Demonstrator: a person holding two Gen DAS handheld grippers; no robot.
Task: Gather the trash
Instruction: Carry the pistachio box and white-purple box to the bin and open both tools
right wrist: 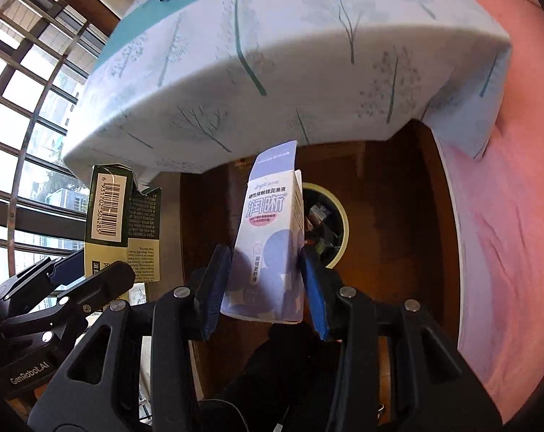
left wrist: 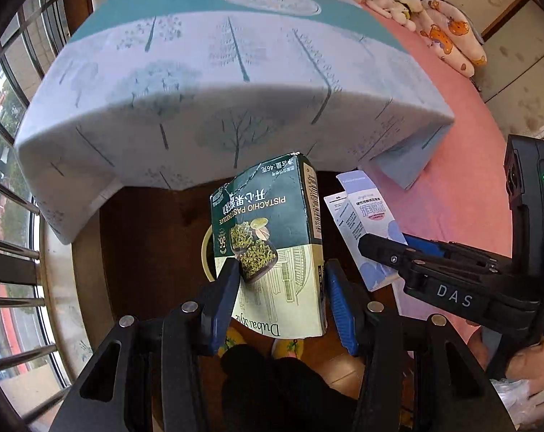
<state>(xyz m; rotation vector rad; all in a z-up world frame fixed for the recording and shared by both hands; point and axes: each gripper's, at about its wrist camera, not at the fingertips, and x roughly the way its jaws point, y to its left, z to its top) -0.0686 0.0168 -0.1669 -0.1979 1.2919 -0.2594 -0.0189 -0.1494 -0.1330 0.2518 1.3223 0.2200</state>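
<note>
Right wrist view: right tongs (right wrist: 266, 284) clamp a white carton (right wrist: 272, 248), left tongs (left wrist: 281, 298) a green box (left wrist: 272, 237); either may miss the small bin (right wrist: 338, 223).

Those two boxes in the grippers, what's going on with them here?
A person is clearing trash with a gripper in each hand. The left gripper is clamped on a dark green pistachio chocolate box, and the right gripper is clamped on a small white and lilac carton. Both are held out past the edge of the tablecloth-covered table, above a round trash bin on the floor that already has wrappers in it. Neither box has been dropped yet.
</note>
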